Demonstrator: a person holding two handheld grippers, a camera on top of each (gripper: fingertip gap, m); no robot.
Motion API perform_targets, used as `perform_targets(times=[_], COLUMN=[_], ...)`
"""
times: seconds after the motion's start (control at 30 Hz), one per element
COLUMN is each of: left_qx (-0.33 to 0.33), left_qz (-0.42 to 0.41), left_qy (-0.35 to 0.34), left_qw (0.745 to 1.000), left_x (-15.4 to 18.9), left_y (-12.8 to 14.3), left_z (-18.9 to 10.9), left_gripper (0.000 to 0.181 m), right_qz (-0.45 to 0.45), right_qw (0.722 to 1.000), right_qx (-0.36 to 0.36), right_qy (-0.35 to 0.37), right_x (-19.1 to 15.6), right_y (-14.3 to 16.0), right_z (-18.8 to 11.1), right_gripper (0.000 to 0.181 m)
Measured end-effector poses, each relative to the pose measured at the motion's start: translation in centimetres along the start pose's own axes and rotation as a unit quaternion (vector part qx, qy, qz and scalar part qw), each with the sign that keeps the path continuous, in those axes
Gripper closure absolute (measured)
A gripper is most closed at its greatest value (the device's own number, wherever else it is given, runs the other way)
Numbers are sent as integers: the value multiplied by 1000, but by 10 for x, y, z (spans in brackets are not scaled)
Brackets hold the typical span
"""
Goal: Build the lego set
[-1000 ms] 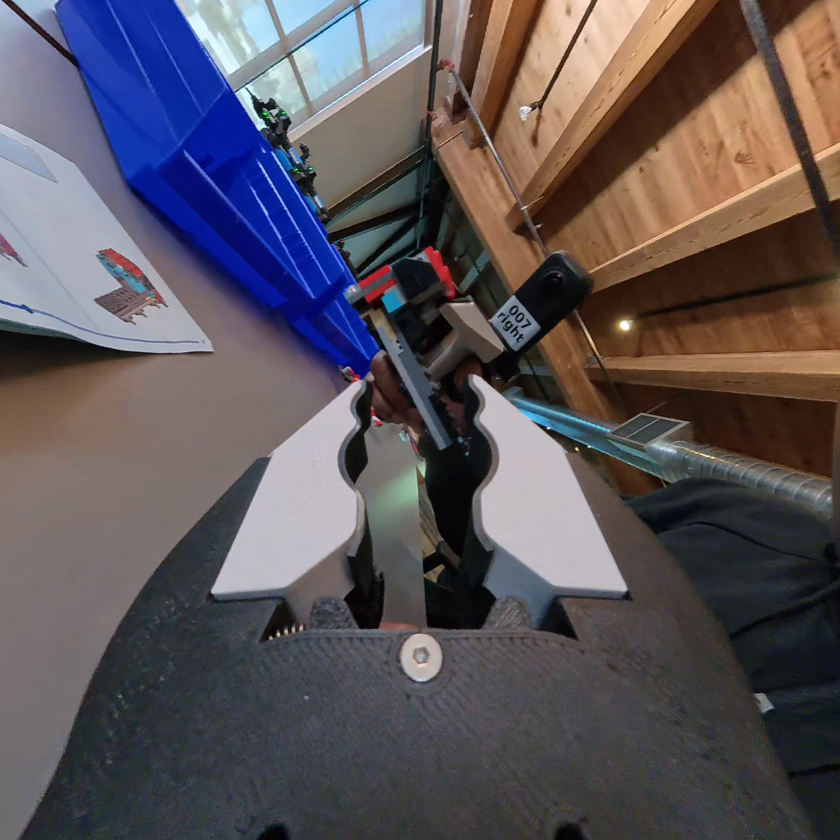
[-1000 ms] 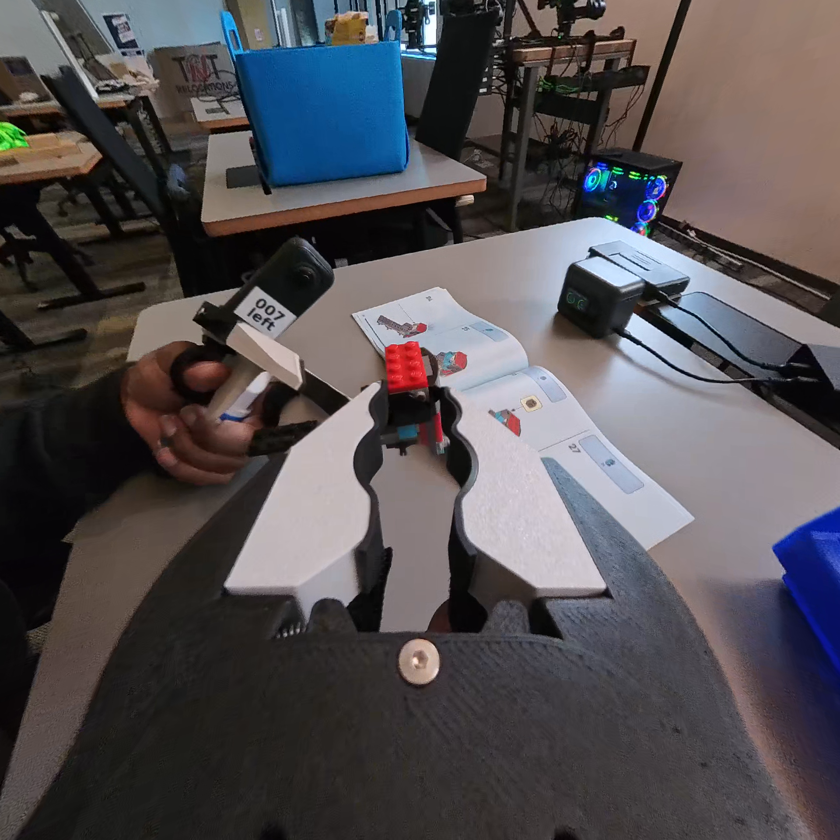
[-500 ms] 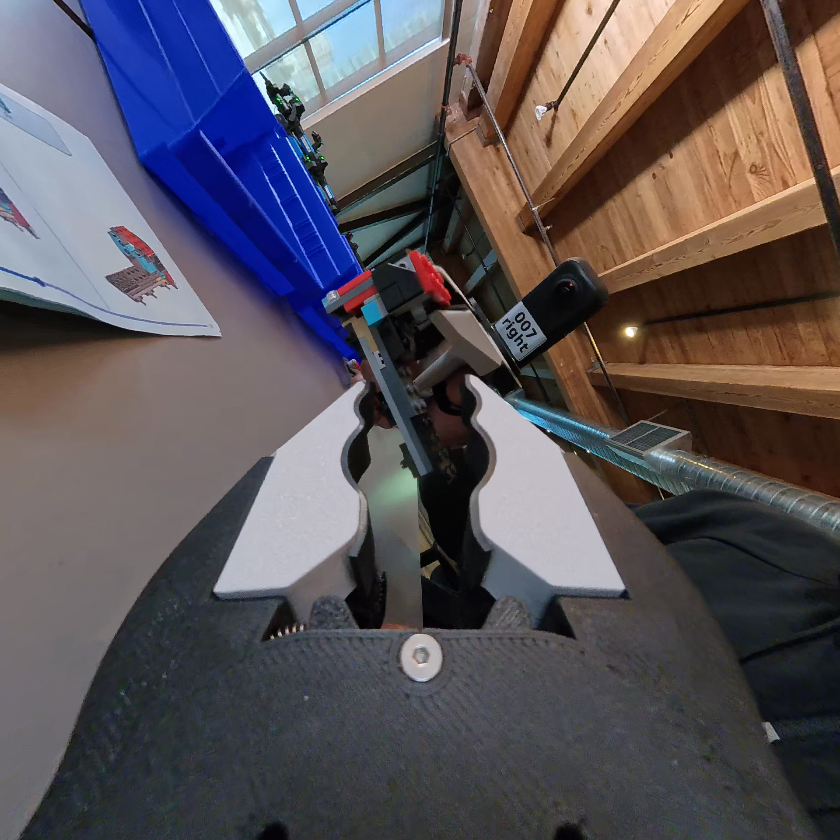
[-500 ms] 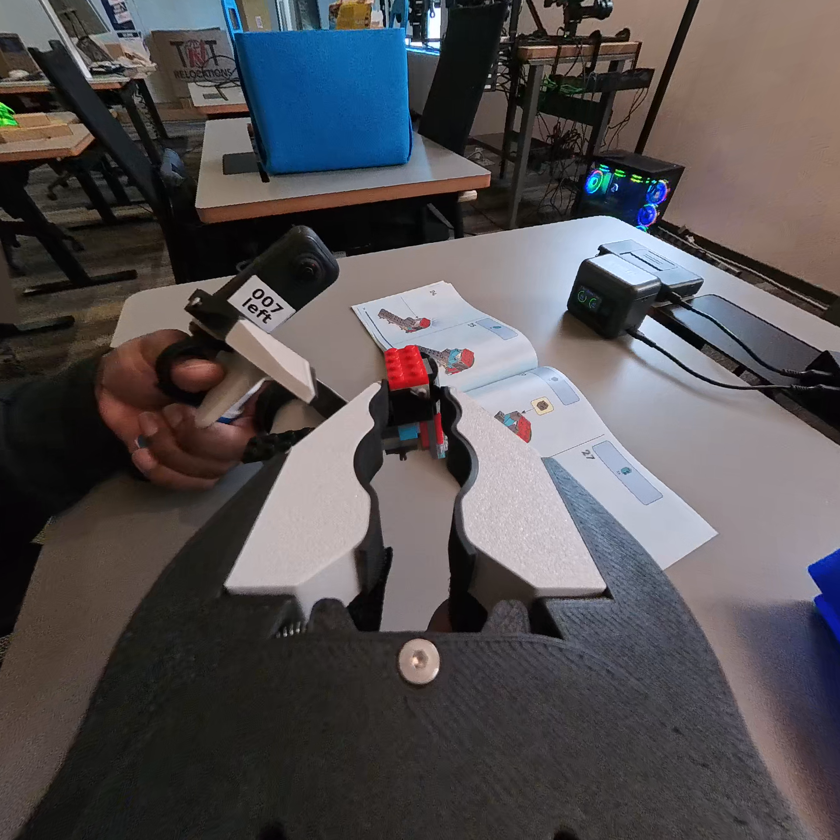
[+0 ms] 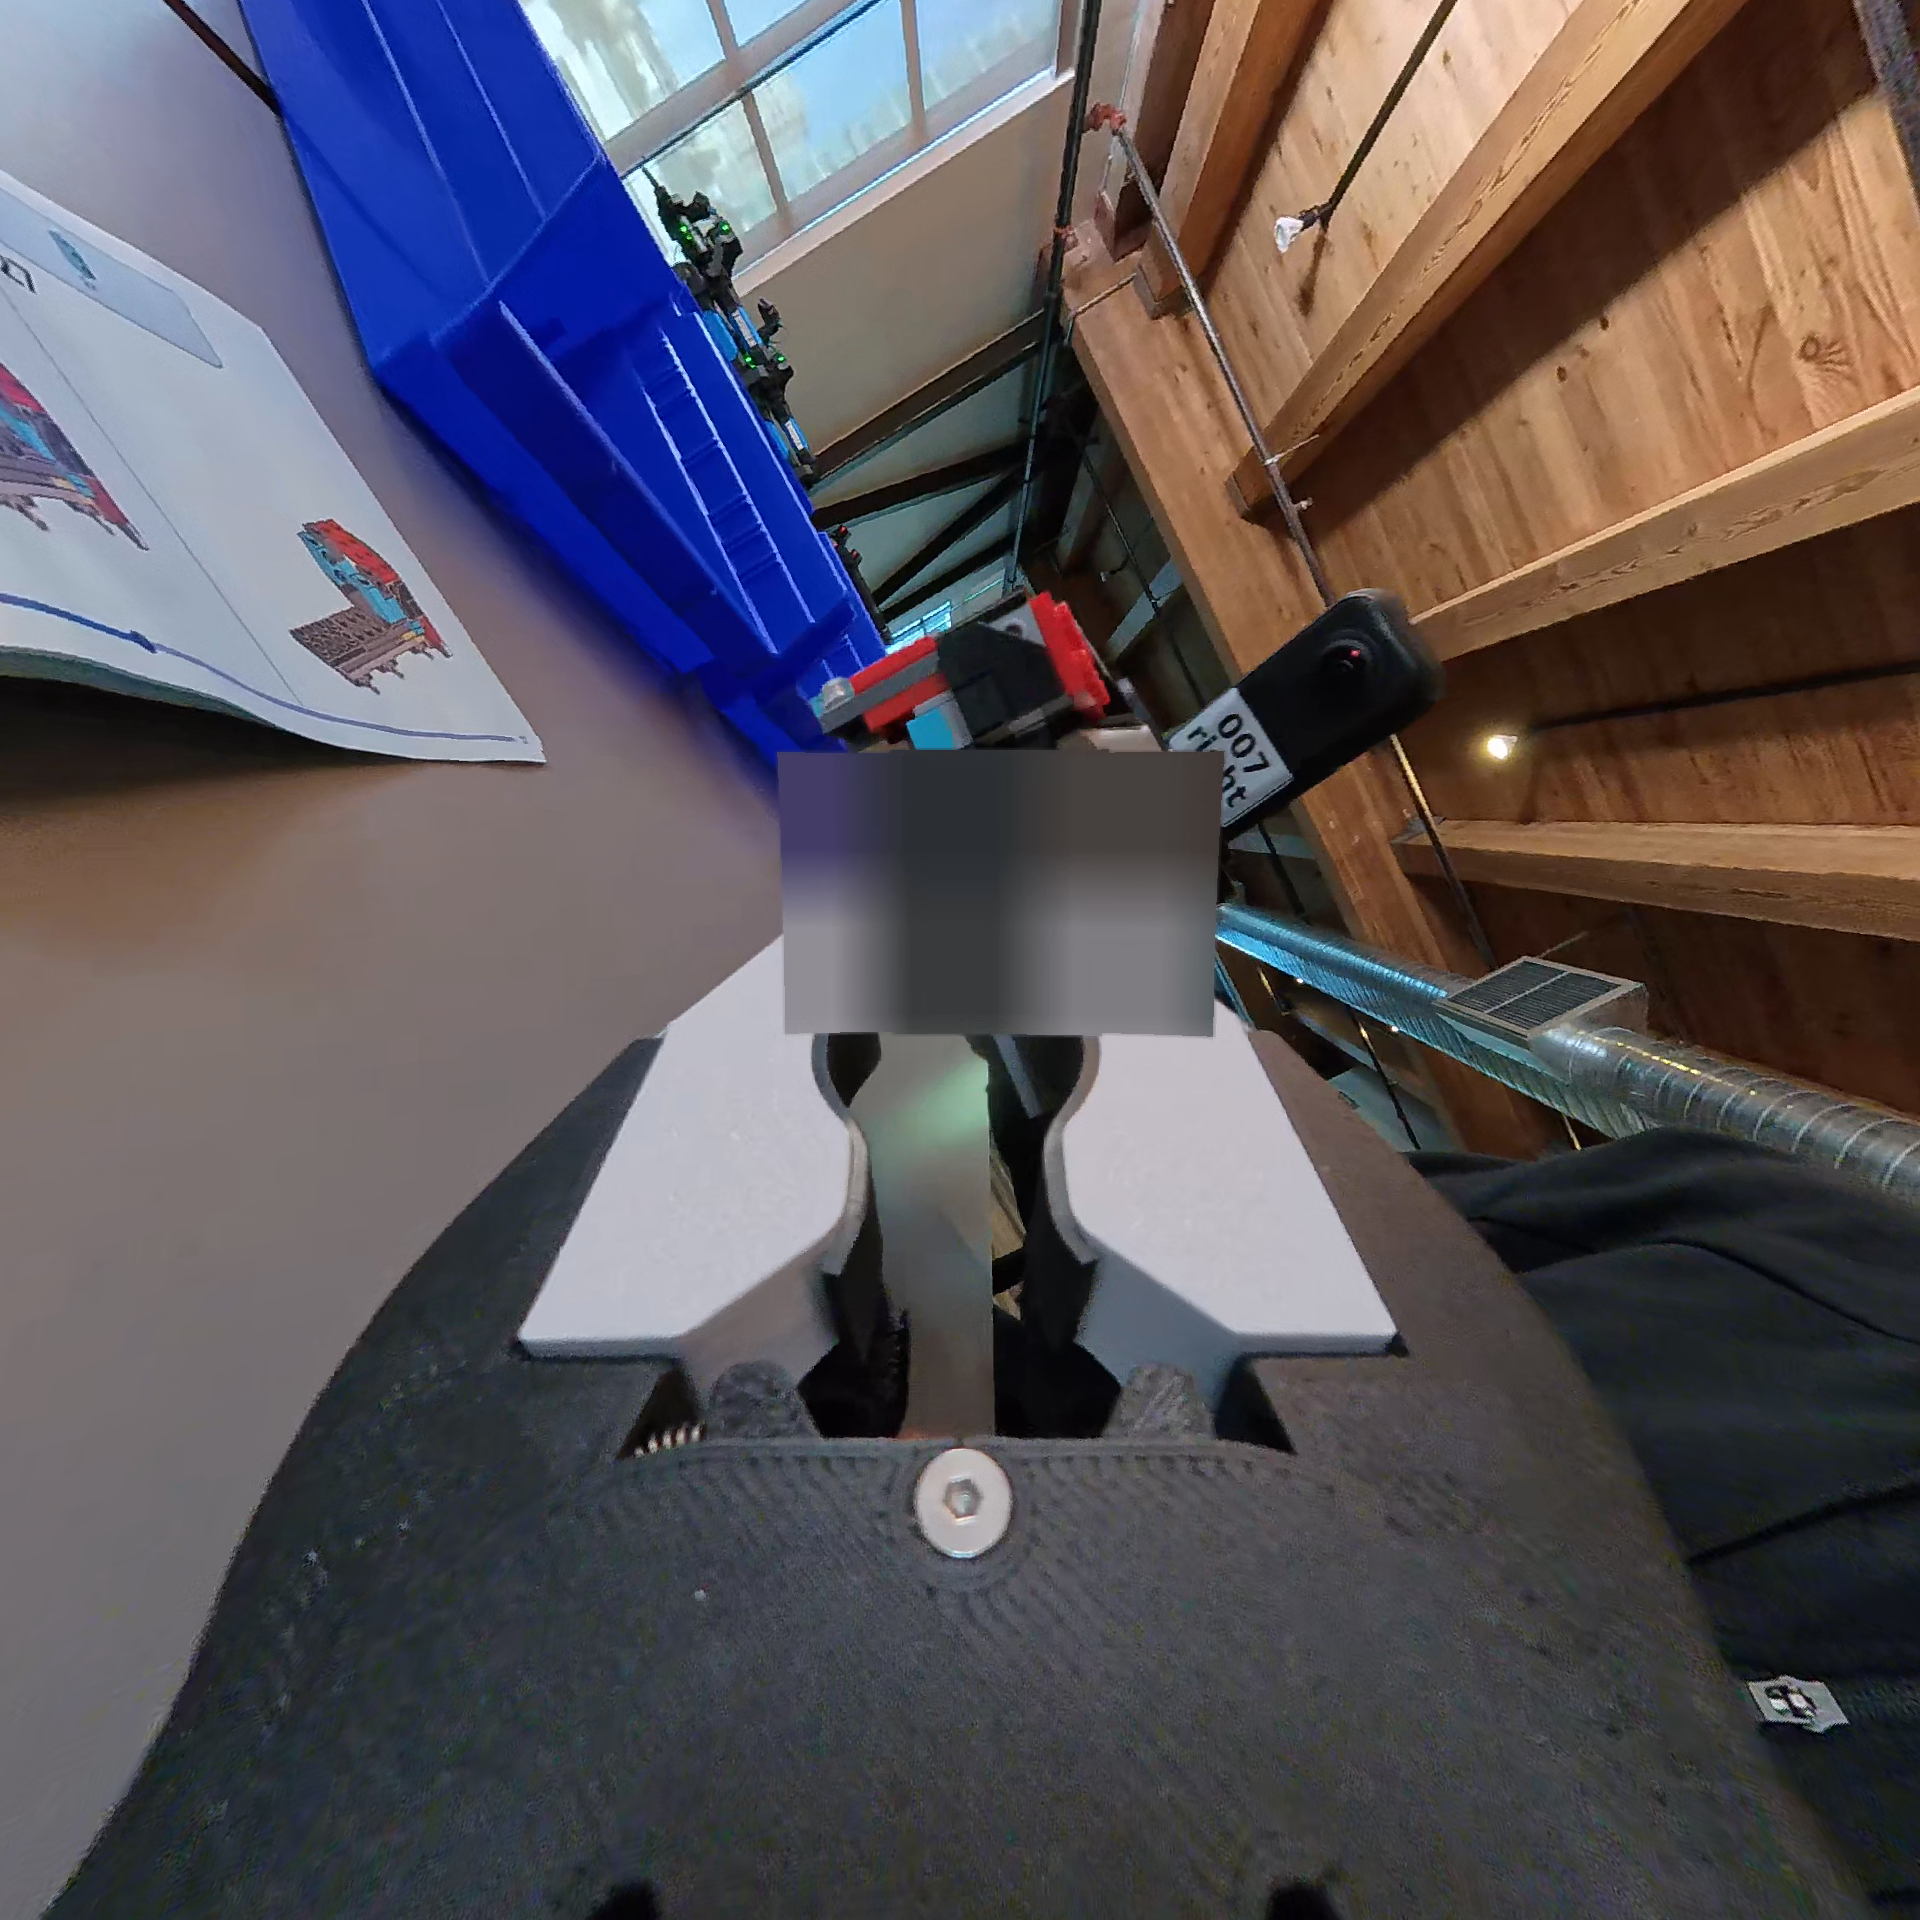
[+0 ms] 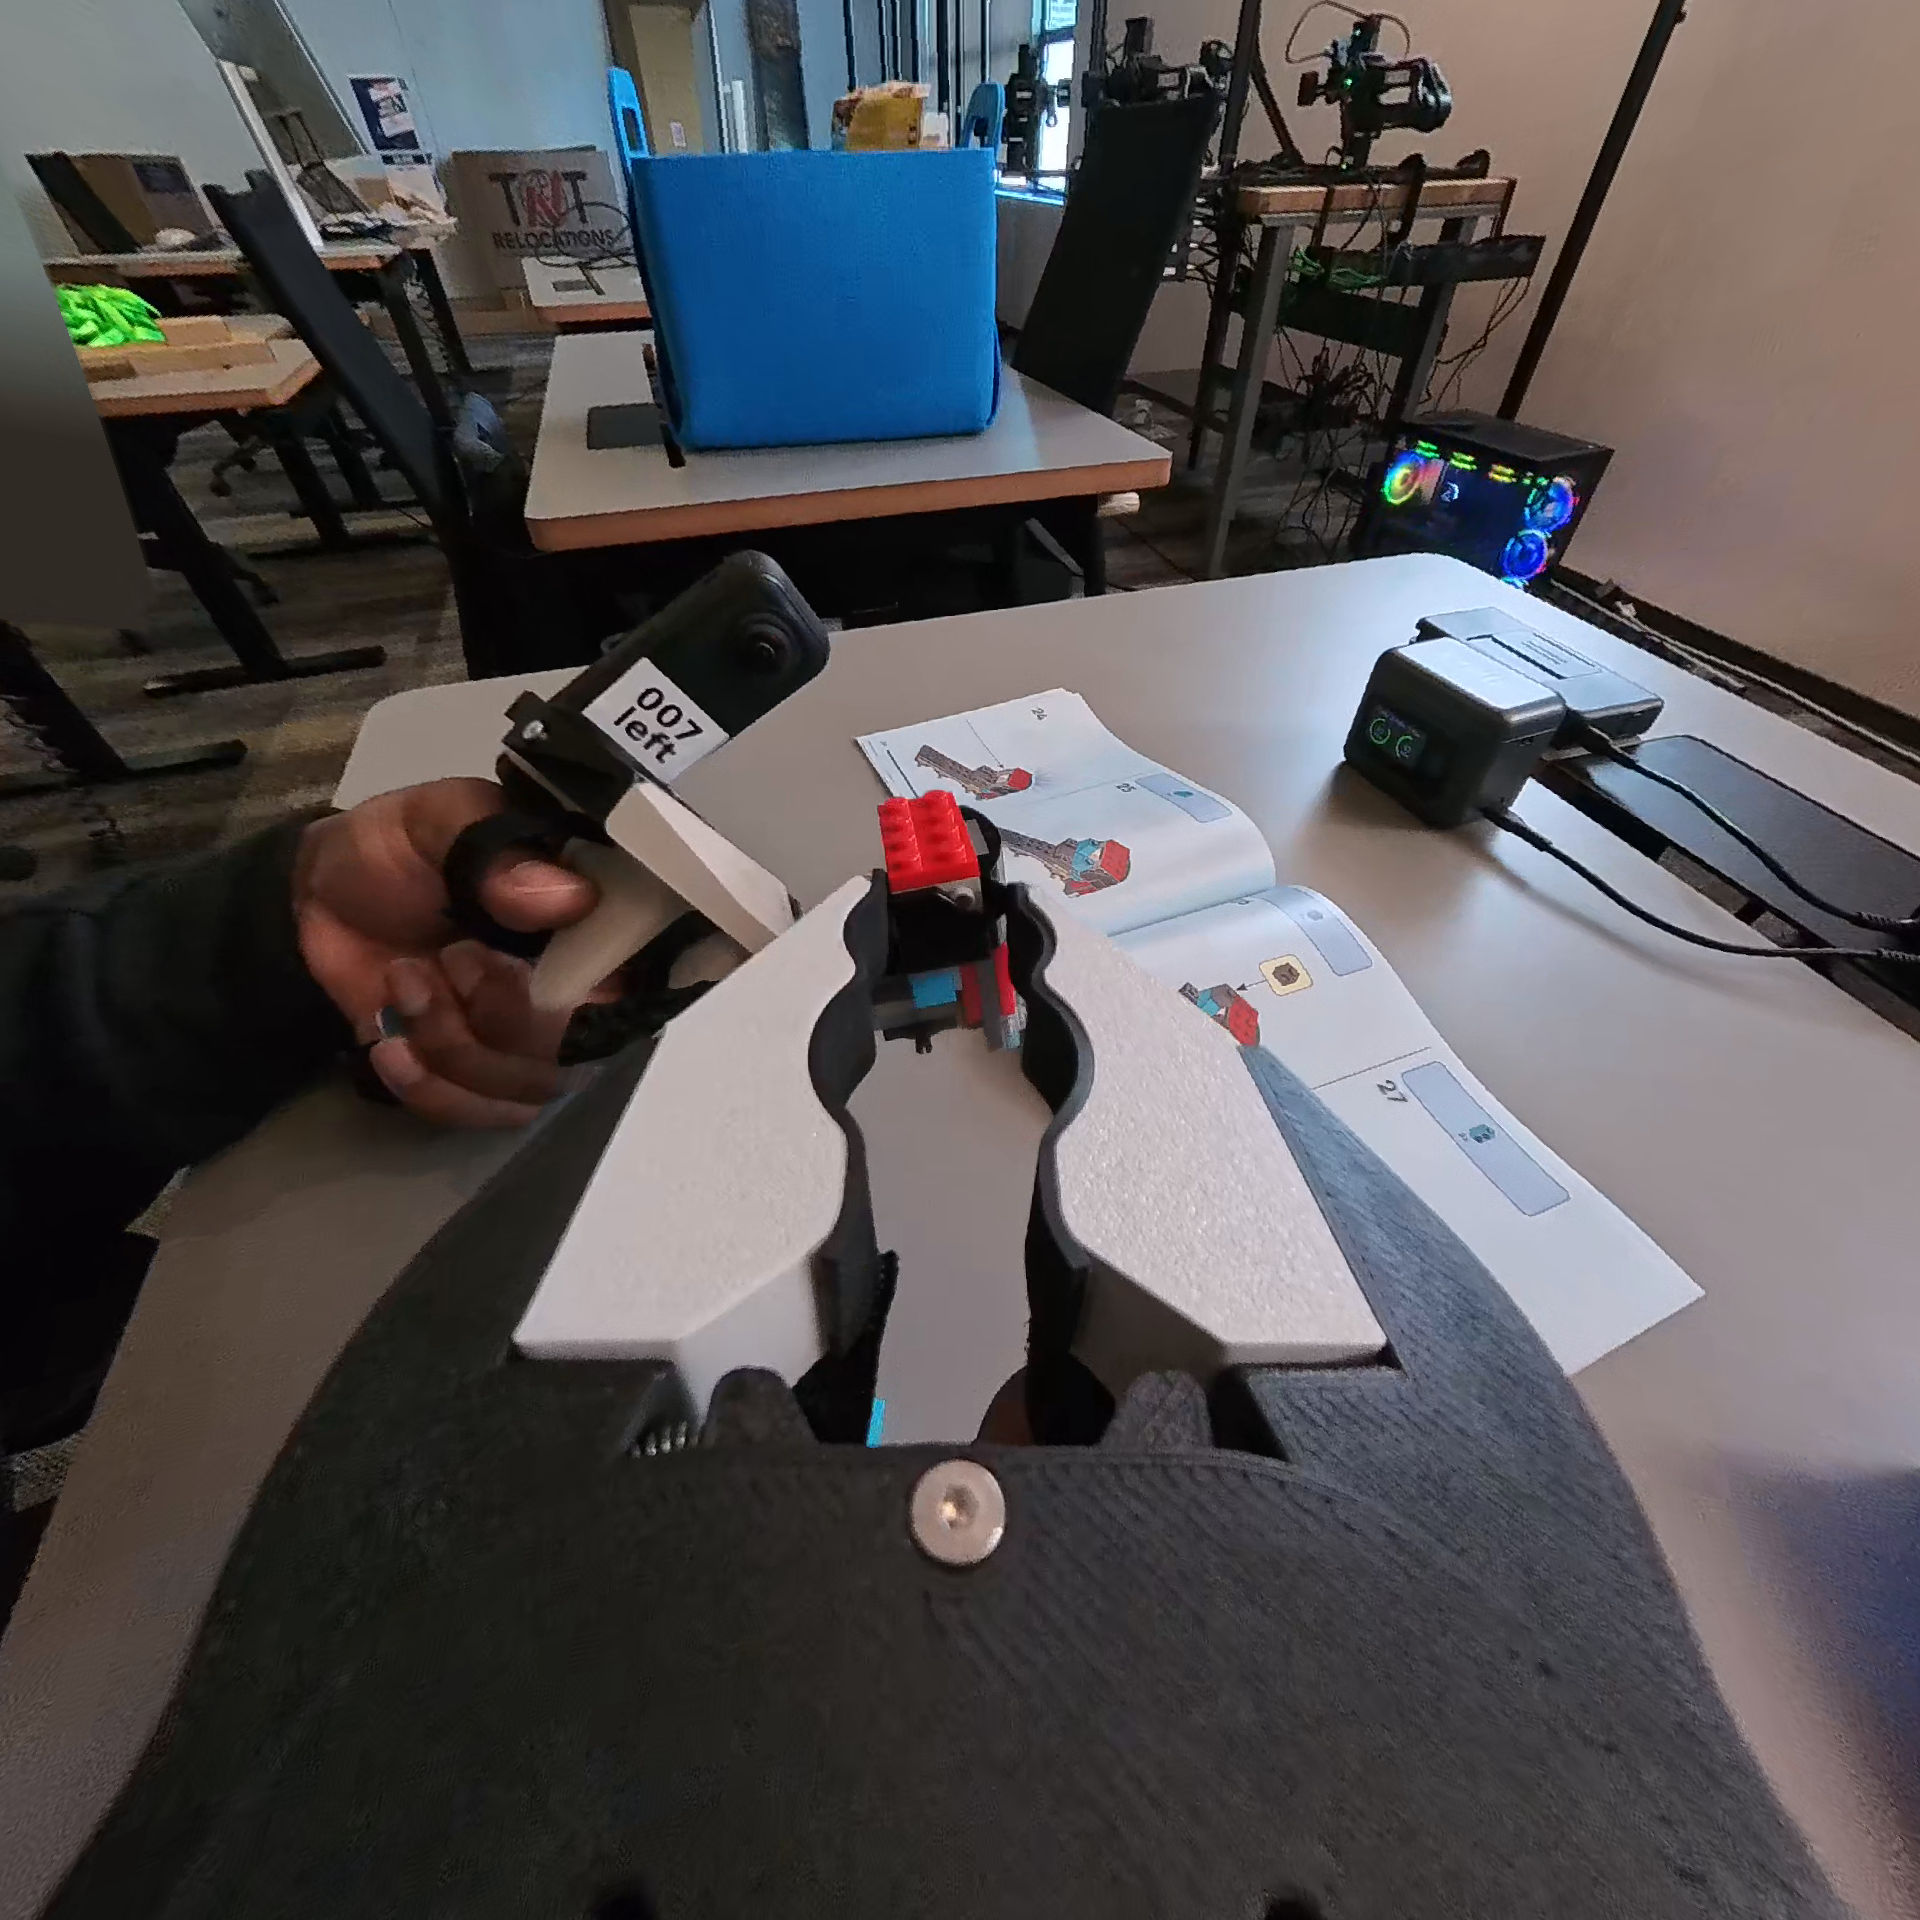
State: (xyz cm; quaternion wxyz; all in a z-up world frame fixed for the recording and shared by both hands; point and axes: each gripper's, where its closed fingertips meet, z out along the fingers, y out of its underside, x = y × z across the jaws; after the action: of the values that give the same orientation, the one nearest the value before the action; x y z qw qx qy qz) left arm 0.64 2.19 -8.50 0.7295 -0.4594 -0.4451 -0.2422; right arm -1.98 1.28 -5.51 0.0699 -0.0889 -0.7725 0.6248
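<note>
My right gripper [image 6: 940, 935] is shut on a small lego model [image 6: 930, 862] with a red brick on top, black, blue and grey parts below, held above the grey table [image 6: 1558, 1091]. My left gripper [image 6: 665, 904], in a person's hand, is just left of the model with its white fingers [image 6: 707, 868] apart and empty. In the left wrist view the model [image 5: 966, 675] shows above a blurred patch that hides my left gripper's [image 5: 966, 1060] fingertips. The open instruction booklet [image 6: 1247, 935] lies behind the model.
Blue bins [image 5: 540, 343] stand along the table beside the booklet [image 5: 208, 499]. A black power block [image 6: 1455, 727] with cables and flat black devices [image 6: 1766, 821] sits at the right. Another table with a blue box [image 6: 821, 291] stands beyond the far edge. The grippers are tip to tip, or close to it.
My left gripper has moved closer to the model from the left. My right gripper has kept its hold and shifted slightly over the booklet.
</note>
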Motion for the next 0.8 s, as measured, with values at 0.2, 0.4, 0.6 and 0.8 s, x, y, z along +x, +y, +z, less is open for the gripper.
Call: perform_targets(times=[0.2,0.4,0.6,0.8], left_qx=[1,12,30,50], left_qz=[-11,-18,-16,-21], left_qy=[25,26,22,-14], left_qw=[1000,999,999,998], left_x=[6,5,3,-9], left_y=[1,-2,-8,-16], left_z=[4,2,0,-9], left_gripper=[163,166,166,167], right_qz=[22,21,39,83], right_qw=[999,999,999,995], right_qx=[29,33,21,-45], right_qy=[-15,-11,-6,23], right_x=[-3,-3,-1,2], right_y=[-1,-2,1,43], right_z=[1,2,-1,-33], right_gripper=[159,158,135,128])
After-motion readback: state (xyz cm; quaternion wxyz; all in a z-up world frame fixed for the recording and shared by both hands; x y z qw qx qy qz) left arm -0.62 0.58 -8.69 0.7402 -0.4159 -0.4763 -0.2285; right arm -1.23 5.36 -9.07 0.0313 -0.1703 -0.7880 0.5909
